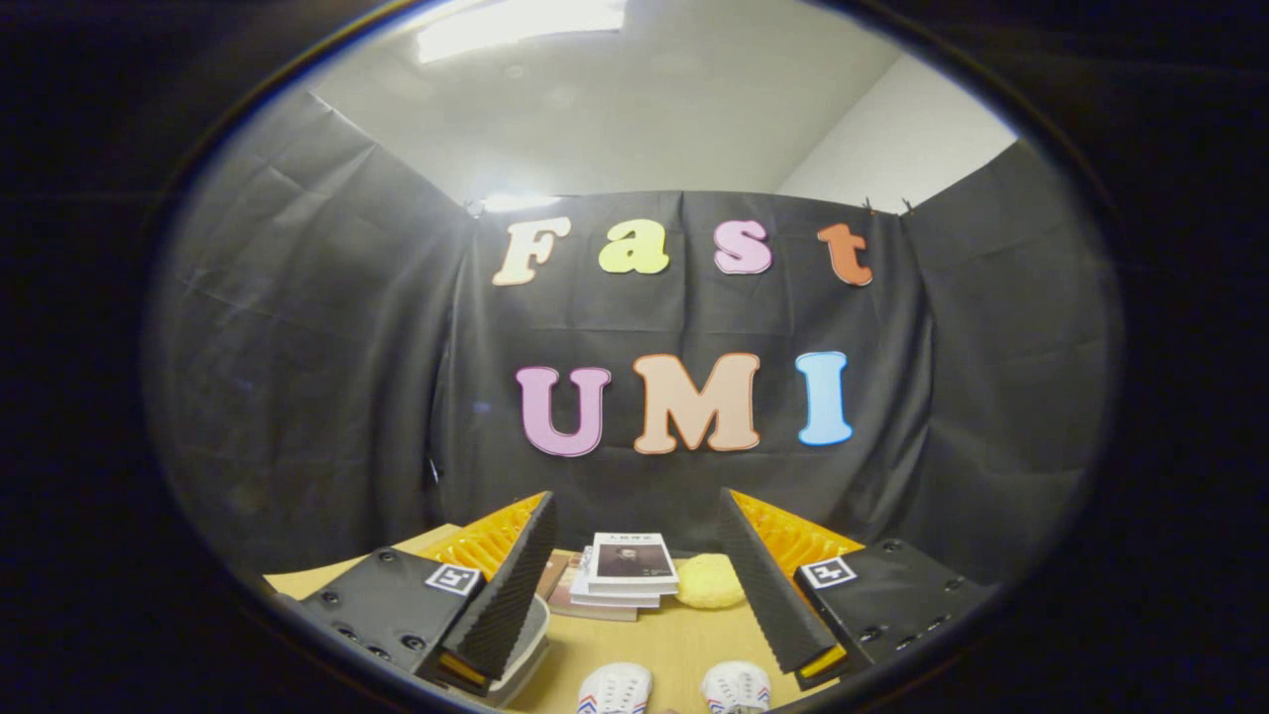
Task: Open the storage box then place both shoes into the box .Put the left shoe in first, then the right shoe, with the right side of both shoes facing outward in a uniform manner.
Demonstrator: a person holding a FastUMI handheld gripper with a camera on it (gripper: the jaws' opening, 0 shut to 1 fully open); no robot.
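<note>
My gripper (634,526) is held above the wooden table (674,640), its two ribbed black fingers (516,585) spread wide with nothing between them. Below and between the fingers, the toes of two white shoes stand side by side: one (615,689) on the left, the other (736,686) on the right, both with red and blue stripes. A pale rounded rim (530,635) shows under the left finger; I cannot tell whether it belongs to the storage box.
A small stack of books (625,573) lies on the table beyond the shoes, by the back wall. A yellow spongy lump (709,581) sits just right of the books. Black cloth walls close in the table on three sides.
</note>
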